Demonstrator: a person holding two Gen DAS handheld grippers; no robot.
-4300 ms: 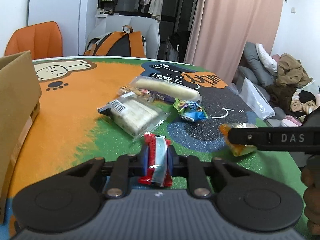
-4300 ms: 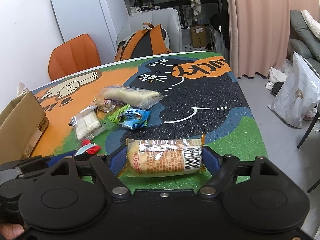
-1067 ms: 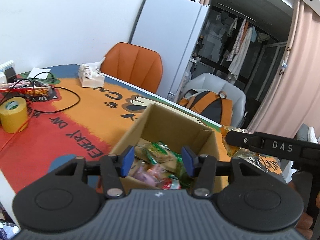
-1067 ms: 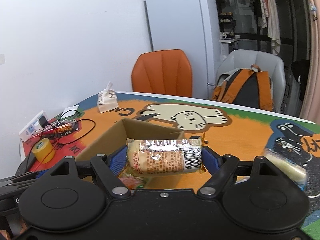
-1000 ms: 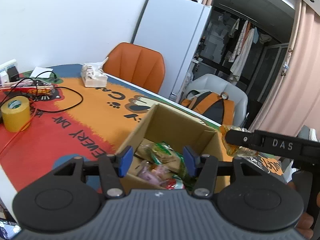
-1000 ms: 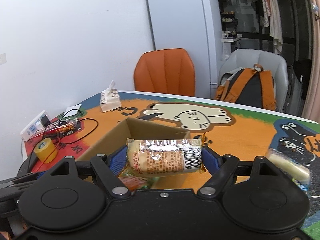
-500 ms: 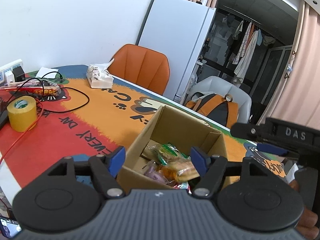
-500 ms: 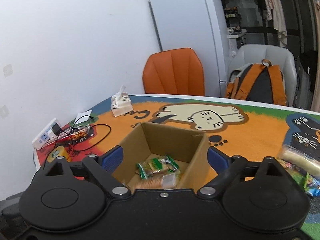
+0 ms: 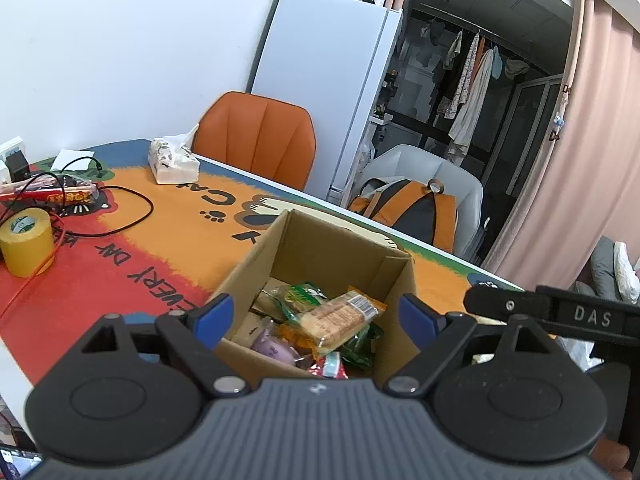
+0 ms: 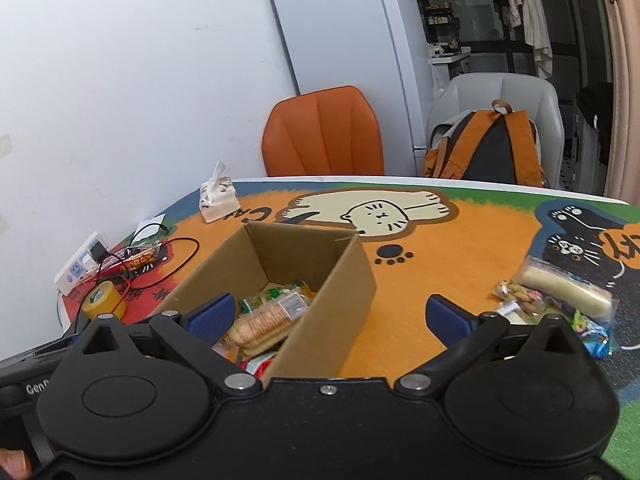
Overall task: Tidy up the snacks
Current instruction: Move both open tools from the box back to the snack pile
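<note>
The cracker packet lies on top of the other snacks inside the cardboard box on the bench. More snacks lie on the bench to the right of the box. The left hand-held gripper and the right hand-held gripper both hover above the box, fingers spread apart, empty.

open cardboard box, cracker packet atop snacks
</note>
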